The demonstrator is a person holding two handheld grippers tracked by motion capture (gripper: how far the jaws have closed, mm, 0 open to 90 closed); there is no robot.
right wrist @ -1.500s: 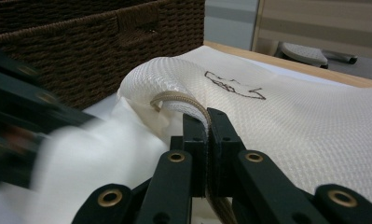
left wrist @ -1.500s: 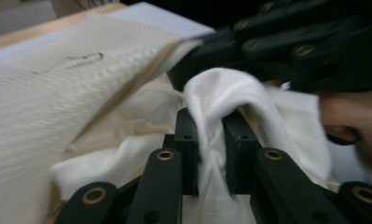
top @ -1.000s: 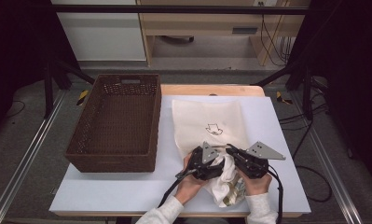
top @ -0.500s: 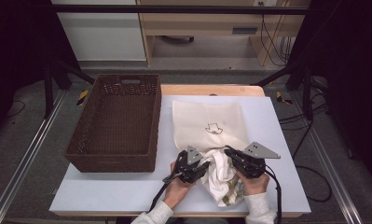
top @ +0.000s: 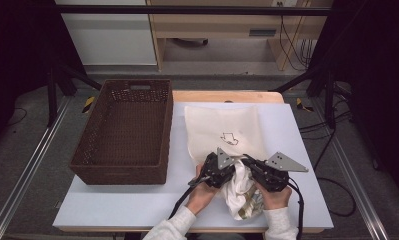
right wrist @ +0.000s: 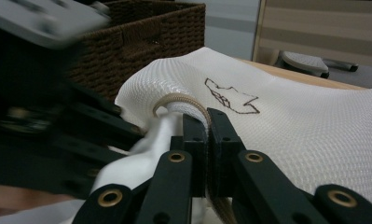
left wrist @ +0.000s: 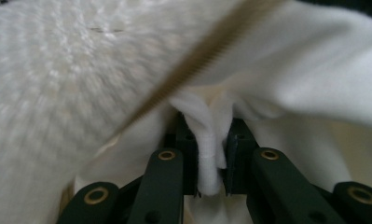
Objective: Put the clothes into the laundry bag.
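High view: a white mesh bag (top: 226, 132) lies flat on the white table (top: 297, 150), its mouth at 6 o'clock toward the person. At the bag's 9 o'clock, just beside it, stands a brown basket (top: 124, 132). A small line drawing (top: 230, 138) marks the middle of the bag.

At the bag's mouth both grippers meet over a bunched white cloth (top: 239, 192), which spills from the opening toward 6 o'clock and shows a patterned patch at its lower end. The left gripper (top: 226, 172) sits at the cloth's 10 o'clock, the right gripper (top: 254, 170) at its 2 o'clock, each held in a hand; the two are close together with the cloth between them.

Left gripper view: the jaws have just been closing and now pinch a fold of the cloth (left wrist: 207, 144) between their pads. Blurred mesh (left wrist: 58, 93) lies across the 10 o'clock side, and the bag's beige zipper edge (left wrist: 207, 60) runs diagonally above the fold.

Right gripper view: the jaws are together, clamped on the bag's zipper edge (right wrist: 186, 101), which arches up over the jaw tips. The cloth (right wrist: 141, 158) sits at their 9 o'clock. The left gripper (right wrist: 48, 121), blurred, fills the 9 o'clock side, with the basket (right wrist: 146, 37) behind at 11 o'clock.
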